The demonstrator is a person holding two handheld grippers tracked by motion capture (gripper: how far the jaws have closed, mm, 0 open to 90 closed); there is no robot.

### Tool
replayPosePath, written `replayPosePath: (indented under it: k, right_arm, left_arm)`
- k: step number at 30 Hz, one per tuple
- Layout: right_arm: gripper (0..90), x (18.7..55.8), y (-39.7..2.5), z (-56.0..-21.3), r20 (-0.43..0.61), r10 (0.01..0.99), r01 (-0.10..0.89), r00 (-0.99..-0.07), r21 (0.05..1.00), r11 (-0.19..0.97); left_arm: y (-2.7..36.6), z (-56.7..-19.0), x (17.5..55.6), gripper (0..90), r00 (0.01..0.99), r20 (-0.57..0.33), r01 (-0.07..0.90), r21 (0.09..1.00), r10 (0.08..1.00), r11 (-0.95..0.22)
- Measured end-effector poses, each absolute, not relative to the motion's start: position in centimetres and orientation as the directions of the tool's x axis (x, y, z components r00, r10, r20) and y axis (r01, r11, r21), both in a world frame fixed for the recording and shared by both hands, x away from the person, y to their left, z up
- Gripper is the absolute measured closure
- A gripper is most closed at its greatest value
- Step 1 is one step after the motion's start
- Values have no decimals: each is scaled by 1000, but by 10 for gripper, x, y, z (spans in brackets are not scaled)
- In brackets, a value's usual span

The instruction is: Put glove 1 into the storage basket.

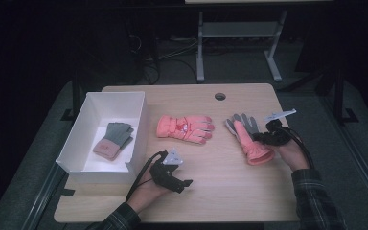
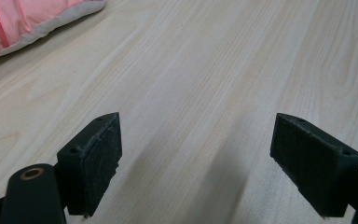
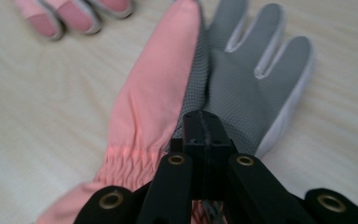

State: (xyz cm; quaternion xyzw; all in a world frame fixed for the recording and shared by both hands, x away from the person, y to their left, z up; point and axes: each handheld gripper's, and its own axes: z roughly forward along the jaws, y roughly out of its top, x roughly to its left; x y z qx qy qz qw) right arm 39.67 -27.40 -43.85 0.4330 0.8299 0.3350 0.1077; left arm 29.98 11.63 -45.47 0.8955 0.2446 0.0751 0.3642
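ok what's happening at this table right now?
A person is handling gloves with two hand-held grippers. The right hand-held gripper is shut on the palm-up pink and grey glove lying at the right of the table. The left hand-held gripper is open over bare wood, holding nothing. A second pink glove lies mid-table, and a grey and pink knit glove sits in the white box on the left.

We read this as a lab or test room, not a home. The light wood tabletop (image 1: 230, 177) has a cable grommet hole (image 1: 220, 96) and stands on grey carpet (image 1: 311, 115). Behind it, loose cables (image 1: 167, 60) trail across the floor beside the metal legs of a second desk (image 1: 200, 48). The surroundings are dark.
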Motion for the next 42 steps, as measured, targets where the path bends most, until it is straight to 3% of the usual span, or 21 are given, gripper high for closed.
replayPosePath:
  k: [23,32,42]
  right_arm:
    - [900,336,-224,-436,131,661,570,-739,644,510]
    - [900,332,-248,-421,109,714,561,-692,703,436]
    - [900,337,-244,-436,114,698,581,-707,656,482]
  left_arm:
    - [118,-455,300,162,869,-70,398,688,490,-607]
    - [119,-456,301,163,867,-83,406,689,491,-601]
    - [118,-456,300,162,869,-82,406,681,488,-609]
